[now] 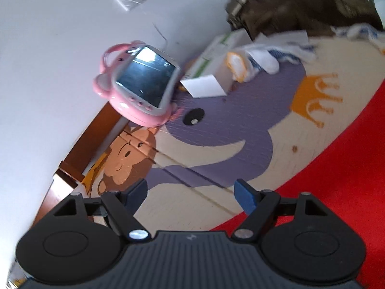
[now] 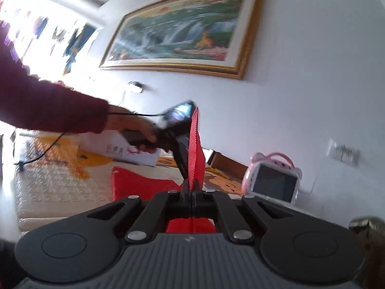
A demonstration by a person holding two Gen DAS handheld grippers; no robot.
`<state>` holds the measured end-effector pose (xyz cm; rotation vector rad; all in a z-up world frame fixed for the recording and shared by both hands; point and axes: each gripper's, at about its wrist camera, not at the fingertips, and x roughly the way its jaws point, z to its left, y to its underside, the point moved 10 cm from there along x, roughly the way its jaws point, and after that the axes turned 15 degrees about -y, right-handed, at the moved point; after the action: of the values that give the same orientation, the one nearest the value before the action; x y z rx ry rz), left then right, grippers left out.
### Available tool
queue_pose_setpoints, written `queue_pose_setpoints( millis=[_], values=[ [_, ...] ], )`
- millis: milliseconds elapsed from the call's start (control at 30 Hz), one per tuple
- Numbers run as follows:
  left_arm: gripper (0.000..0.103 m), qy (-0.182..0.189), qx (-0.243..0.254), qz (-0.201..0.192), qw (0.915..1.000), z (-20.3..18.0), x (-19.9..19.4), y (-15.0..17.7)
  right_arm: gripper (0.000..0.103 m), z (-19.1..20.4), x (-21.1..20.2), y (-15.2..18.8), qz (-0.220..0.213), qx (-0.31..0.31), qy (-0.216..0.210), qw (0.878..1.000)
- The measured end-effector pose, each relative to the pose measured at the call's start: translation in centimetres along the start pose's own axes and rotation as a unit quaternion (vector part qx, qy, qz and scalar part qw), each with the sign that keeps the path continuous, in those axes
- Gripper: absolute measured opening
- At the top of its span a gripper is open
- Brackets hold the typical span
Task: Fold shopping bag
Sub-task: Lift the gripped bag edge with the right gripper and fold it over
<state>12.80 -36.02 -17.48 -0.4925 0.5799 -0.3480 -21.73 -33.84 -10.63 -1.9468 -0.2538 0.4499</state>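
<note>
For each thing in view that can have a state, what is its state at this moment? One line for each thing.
left gripper: open, nothing between its blue pads.
right gripper: shut on the red shopping bag.
red shopping bag: one edge pinched and lifted upright, the rest lying on the mat.
pink toy tablet: screen dark, leaning at the wall.
play mat: spread flat.
framed picture: hanging on the wall.
white box: lying on the mat; open or closed cannot be told.
</note>
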Motion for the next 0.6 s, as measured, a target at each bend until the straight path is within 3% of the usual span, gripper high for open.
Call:
queue_pose_setpoints(
  millis=[233, 400, 600],
  values=[
    [0.079, -0.003, -0.013, -0.010, 0.9999, 0.7, 0.3, -1.6, 0.001, 2.7, 0.5, -0.7, 0.028, -0.056, -0.012, 0.998],
    [0.079, 0.003, 0.024, -0.007, 0.9997, -0.8, 0.9, -2.1, 0.001, 4.4, 0.6, -0.8, 0.044, -0.091, -0.016, 0.995],
    [0.079, 0.045, 0.059, -0.007, 0.9972, -3.0, 0.1, -1.4, 0.001, 5.4, 0.4, -0.8, 0.050, -0.095, -0.023, 0.994]
  ],
)
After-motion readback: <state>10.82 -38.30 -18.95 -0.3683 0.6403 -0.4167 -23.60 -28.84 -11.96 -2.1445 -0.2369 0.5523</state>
